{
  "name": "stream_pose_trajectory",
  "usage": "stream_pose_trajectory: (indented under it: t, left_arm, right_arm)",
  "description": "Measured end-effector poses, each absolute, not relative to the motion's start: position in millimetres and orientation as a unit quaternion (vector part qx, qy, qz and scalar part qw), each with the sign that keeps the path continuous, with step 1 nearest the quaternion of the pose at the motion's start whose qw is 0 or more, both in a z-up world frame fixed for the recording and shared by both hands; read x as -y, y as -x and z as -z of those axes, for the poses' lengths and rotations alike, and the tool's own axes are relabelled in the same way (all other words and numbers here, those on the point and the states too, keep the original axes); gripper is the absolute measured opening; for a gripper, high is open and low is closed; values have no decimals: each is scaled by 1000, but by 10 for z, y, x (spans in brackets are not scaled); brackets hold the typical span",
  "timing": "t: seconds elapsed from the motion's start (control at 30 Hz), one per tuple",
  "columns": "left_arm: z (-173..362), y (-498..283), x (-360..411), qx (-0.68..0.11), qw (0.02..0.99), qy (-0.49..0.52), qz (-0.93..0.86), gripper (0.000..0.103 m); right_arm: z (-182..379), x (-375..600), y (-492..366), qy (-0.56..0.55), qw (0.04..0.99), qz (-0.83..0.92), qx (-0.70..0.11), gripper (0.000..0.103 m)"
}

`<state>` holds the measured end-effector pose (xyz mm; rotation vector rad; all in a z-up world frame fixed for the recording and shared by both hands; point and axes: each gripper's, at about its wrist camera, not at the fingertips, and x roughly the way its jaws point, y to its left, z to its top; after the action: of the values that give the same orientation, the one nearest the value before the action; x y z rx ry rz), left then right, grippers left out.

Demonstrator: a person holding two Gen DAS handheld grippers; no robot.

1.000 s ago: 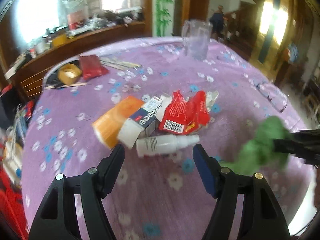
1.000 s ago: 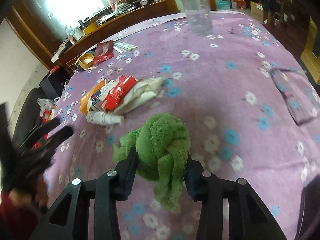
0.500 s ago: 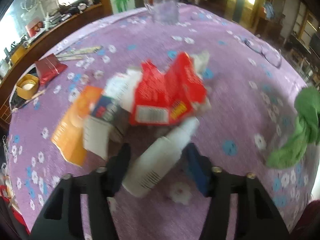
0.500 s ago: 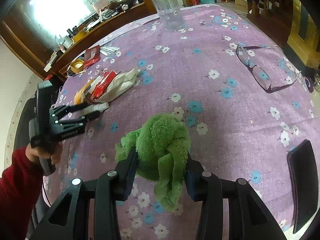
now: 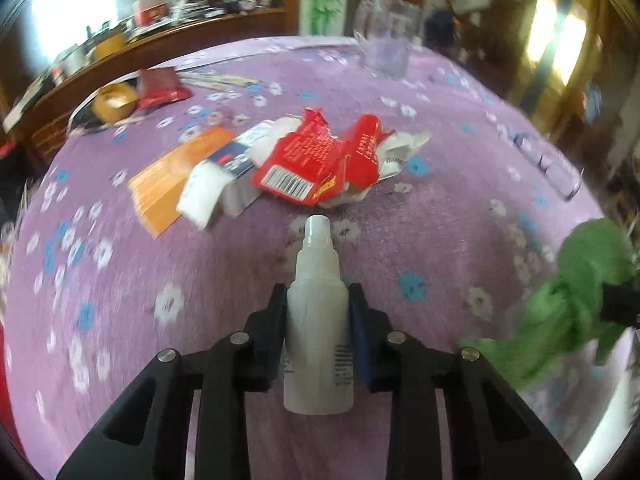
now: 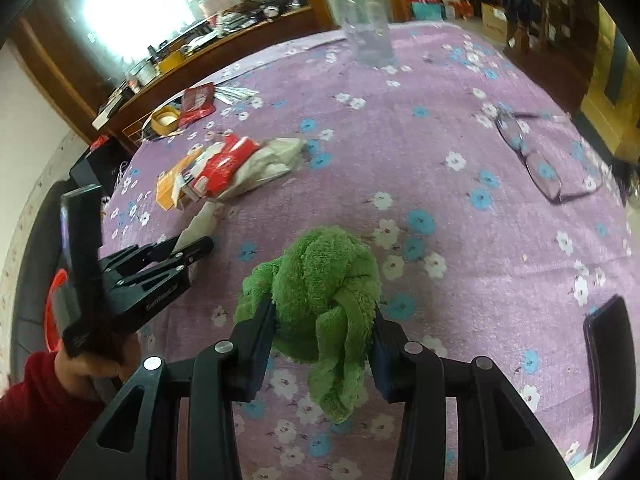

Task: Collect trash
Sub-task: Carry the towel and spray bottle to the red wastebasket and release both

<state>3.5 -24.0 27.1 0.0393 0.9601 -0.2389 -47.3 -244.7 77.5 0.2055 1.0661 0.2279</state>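
A white spray bottle stands between the pads of my left gripper, nozzle pointing away. The jaws are closing and both pads touch its sides. Beyond it a trash pile lies on the purple flowered tablecloth: a torn red wrapper, a white-and-blue box and an orange packet. My right gripper is shut on a bunched green cloth, held just over the table. In the right wrist view the left gripper is at the left, near the pile.
A glass pitcher stands at the table's far side. Eyeglasses lie at the right and a black phone near the right edge. A tape roll and a red pouch lie far left. A red-sleeved hand holds the left gripper.
My left gripper dropped over the spray bottle and its jaws closed from wide apart onto the bottle's sides. The right gripper drifted a little, still gripping the green cloth.
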Motion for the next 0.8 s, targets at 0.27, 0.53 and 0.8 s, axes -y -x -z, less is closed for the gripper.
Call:
stream_pose_trajectory:
  t: [0.27, 0.53, 0.8]
  left_arm:
    - [-557, 463, -70, -422, 904, -1, 63, 28]
    - [-789, 785, -383, -392, 919, -5, 34, 29]
    - [-908, 966, -720, -380, 925, 10, 7, 29]
  right_arm:
    - [-824, 2015, 525, -49, 859, -131, -493, 46]
    - [-976, 1389, 576, 24, 872, -160, -463, 46]
    - [-1128, 898, 703, 86, 882, -180, -426, 46]
